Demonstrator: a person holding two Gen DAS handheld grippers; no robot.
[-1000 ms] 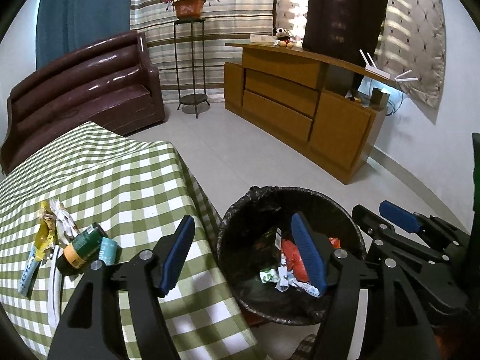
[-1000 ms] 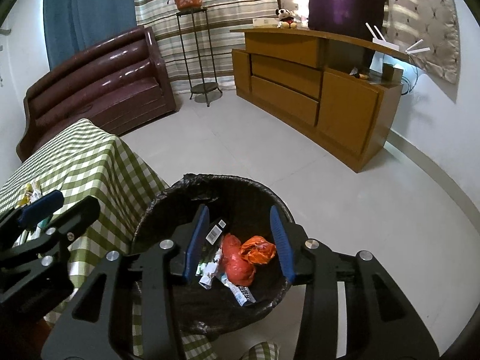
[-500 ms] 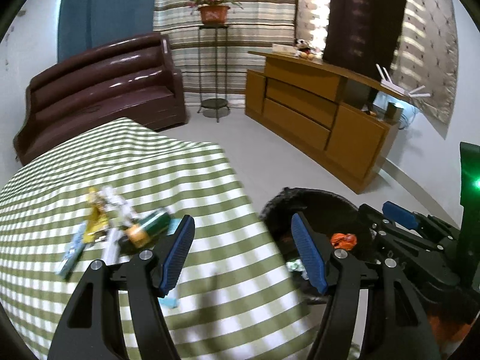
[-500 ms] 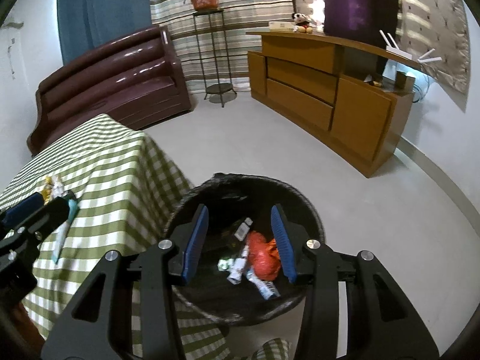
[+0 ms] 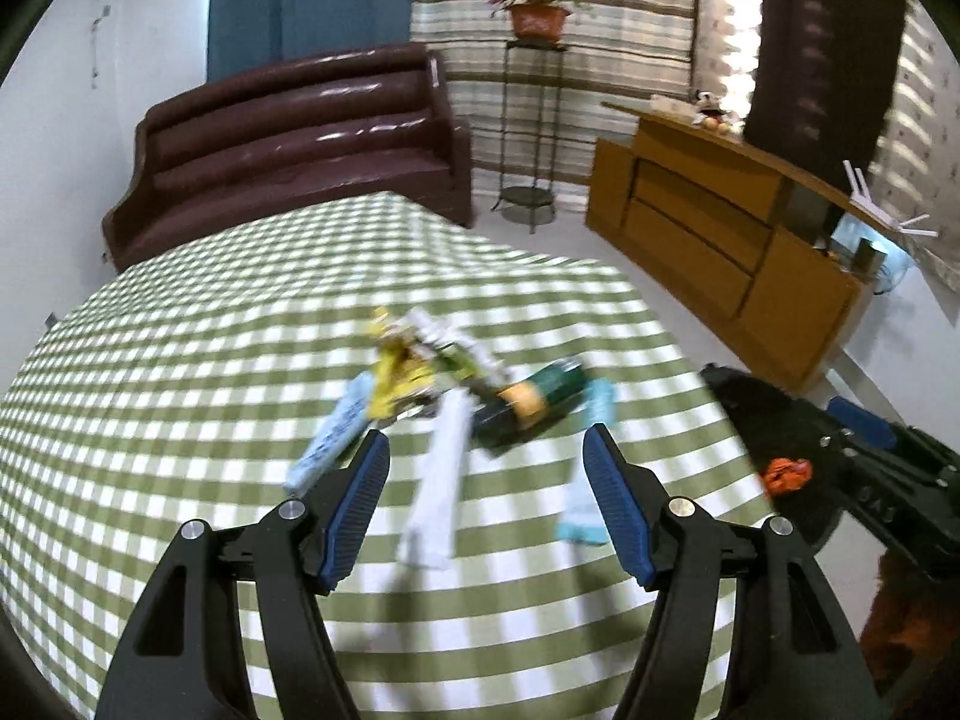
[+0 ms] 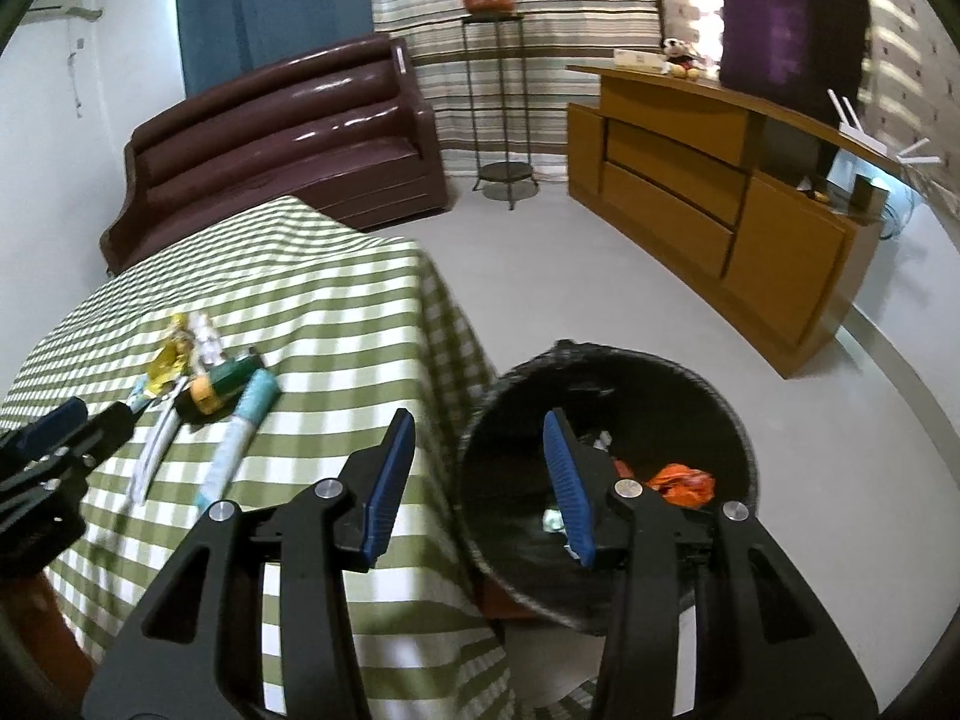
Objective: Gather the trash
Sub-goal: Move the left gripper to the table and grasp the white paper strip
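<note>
1. Trash pile lies on the checked counter, toward its right half: yellow wrappers, a dark green can with a yellow band, a pale blue tube and long white strips, touching or overlapping one another. The left view is blurred, so finer detail is unclear.
2. Left tongs hover above the counter, near side of the pile, blue pads apart and nothing between them.
3. Right tongs sit over the gap between the counter edge and the bin, pads apart, holding nothing.
4. Black-lined bin stands on the floor just right of the counter; inside are an orange crumpled bag and small paper scraps.
5. Far side: brown sofa, plant stand, wooden cabinet.
</note>
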